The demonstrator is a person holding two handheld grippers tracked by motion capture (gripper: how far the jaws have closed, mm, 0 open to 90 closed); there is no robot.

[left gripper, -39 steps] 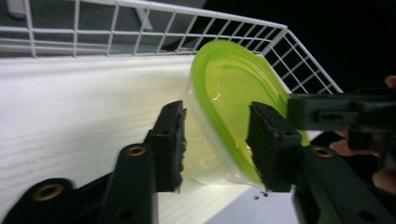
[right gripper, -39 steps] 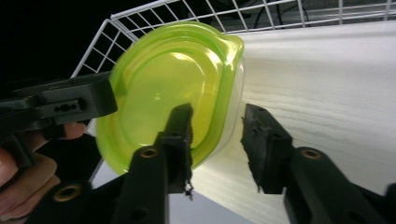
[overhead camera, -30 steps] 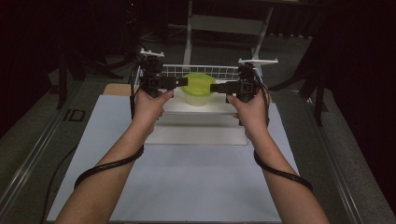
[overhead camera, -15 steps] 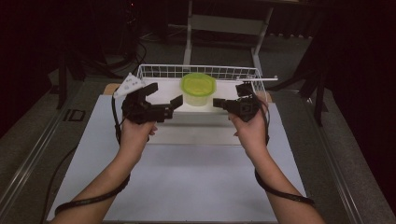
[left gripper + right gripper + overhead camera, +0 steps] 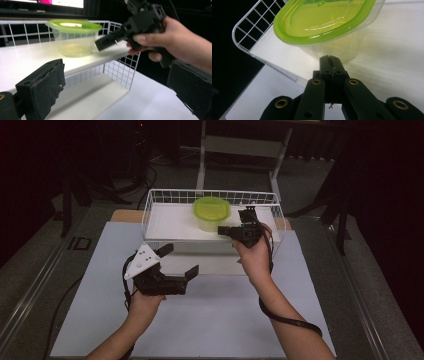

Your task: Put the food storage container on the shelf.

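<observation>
Pale blue matting (image 5: pixel 210 320) is covering my table, with dark floor lying beyond its far edge. Nearest me, my left gripper (image 5: pixel 181 261) is hovering over the mat, jaws gaping wide. Farther off, my right gripper (image 5: pixel 223 229) is pointing, jaws pressed together, at one green-lidded container (image 5: pixel 211 213) sitting on the white shelf (image 5: pixel 167 222) inside one wire basket (image 5: pixel 150 202) at the far edge.

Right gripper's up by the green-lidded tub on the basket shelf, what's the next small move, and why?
Probably open the right gripper before going further. In its own view its jaws are pressed together, tips just short of the clear container below the green lid, holding nothing. The left gripper is open, low over the table, away from the container, so the right one is better placed.
</observation>
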